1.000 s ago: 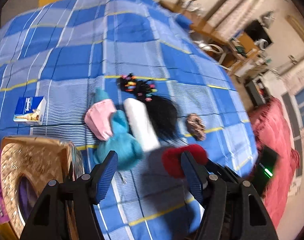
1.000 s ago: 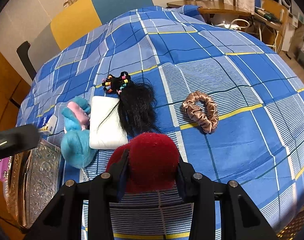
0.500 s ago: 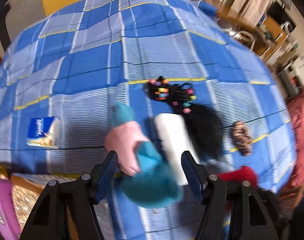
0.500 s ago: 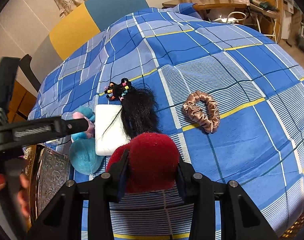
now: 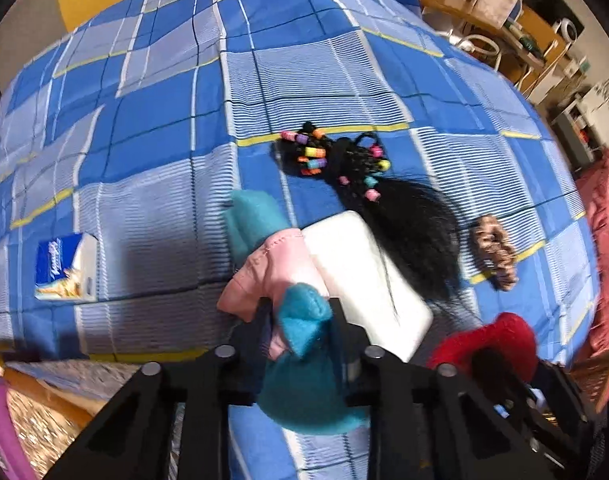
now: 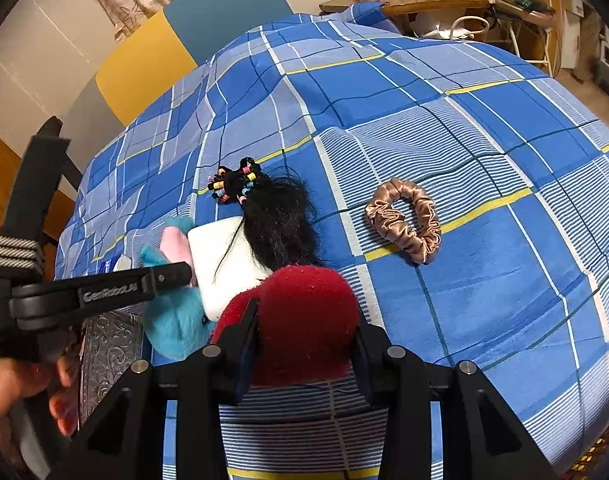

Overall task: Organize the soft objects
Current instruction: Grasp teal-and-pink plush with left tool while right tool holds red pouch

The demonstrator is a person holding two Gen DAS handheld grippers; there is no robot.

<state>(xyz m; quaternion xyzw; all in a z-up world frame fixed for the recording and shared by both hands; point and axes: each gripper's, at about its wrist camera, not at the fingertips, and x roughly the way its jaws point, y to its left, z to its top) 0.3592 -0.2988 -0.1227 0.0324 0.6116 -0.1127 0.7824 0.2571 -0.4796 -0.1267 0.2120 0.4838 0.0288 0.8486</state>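
Teal-pink plush (image 5: 304,320) pinched between fingers — red plush (image 6: 304,320) likewise gripped

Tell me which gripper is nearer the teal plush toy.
Left. The left gripper has its jaws closed on the teal plush toy; the right gripper, holding the red plush, sits beside it.

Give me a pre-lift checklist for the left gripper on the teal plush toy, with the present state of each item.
1. Left gripper shut on the teal plush toy: ok, both fingers press its upper part.
2. Only the toy is pinched: cannot tell, its pink part sits close to the left finger.
3. White pad free of the grip: ok, it lies beside the toy.
4. Black hairpiece clear of the toy: ok, it rests on the pad, apart.
5. Right gripper secure on the red plush: ok.
6. Ornate box ready to receive: cannot tell, mostly hidden.
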